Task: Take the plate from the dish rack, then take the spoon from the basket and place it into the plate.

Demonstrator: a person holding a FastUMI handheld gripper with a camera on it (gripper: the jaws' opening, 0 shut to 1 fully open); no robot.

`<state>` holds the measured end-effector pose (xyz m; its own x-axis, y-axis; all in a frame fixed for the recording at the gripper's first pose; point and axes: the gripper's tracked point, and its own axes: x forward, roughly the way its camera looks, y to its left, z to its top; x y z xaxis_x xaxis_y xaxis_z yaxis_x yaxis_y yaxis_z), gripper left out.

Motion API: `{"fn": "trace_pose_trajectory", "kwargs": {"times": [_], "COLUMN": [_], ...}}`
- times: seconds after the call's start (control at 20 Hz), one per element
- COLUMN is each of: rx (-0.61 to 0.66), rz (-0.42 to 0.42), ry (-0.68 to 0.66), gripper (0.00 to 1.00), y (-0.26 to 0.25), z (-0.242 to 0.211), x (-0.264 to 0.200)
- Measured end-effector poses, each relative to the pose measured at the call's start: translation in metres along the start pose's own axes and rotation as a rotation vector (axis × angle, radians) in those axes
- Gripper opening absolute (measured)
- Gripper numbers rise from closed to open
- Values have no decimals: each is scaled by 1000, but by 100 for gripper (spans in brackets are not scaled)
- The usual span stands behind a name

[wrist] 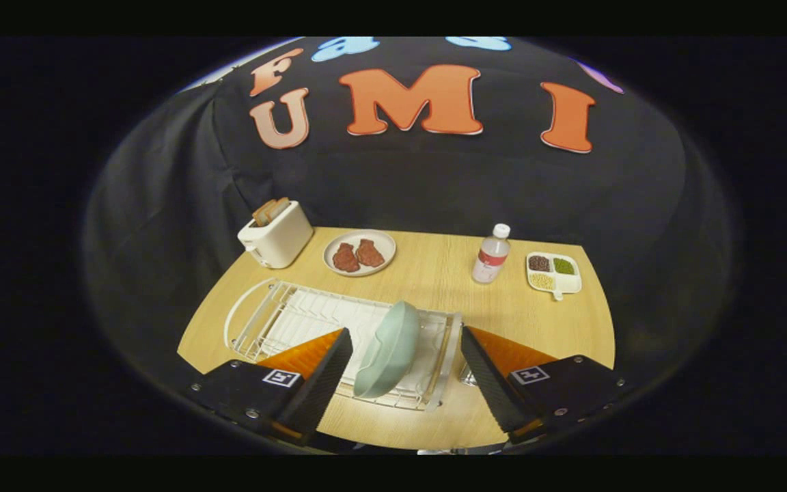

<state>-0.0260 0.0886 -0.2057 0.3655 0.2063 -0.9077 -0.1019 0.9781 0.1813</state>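
A pale green plate (390, 352) stands on its edge in the right part of a white wire dish rack (284, 321) on the wooden table (434, 273). My gripper (405, 335) is open, held above the rack with one finger on each side of the plate. Neither finger touches the plate. A small shiny object (468, 374) peeks out beside the right finger, at the rack's right end; most of it is hidden and I cannot tell what it is.
At the table's back stand a white toaster (276, 234) with bread in its slots, a round plate with two pieces of meat (359, 253), a small water bottle (491, 254) and a divided white dish of beans (554, 273). The rack's left part holds nothing.
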Motion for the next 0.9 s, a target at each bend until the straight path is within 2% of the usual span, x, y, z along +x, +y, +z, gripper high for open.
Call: {"fn": "trace_pose_trajectory", "kwargs": {"times": [0.2, 0.5, 0.75, 0.9], "rx": [24, 33, 41, 30], "rz": [3, -13, -60, -74], "ry": [125, 277, 360, 404], "gripper": [88, 86, 65, 55], "y": [3, 10, 13, 22], "z": [-14, -33, -44, -54], "x": [15, 44, 66, 73]}}
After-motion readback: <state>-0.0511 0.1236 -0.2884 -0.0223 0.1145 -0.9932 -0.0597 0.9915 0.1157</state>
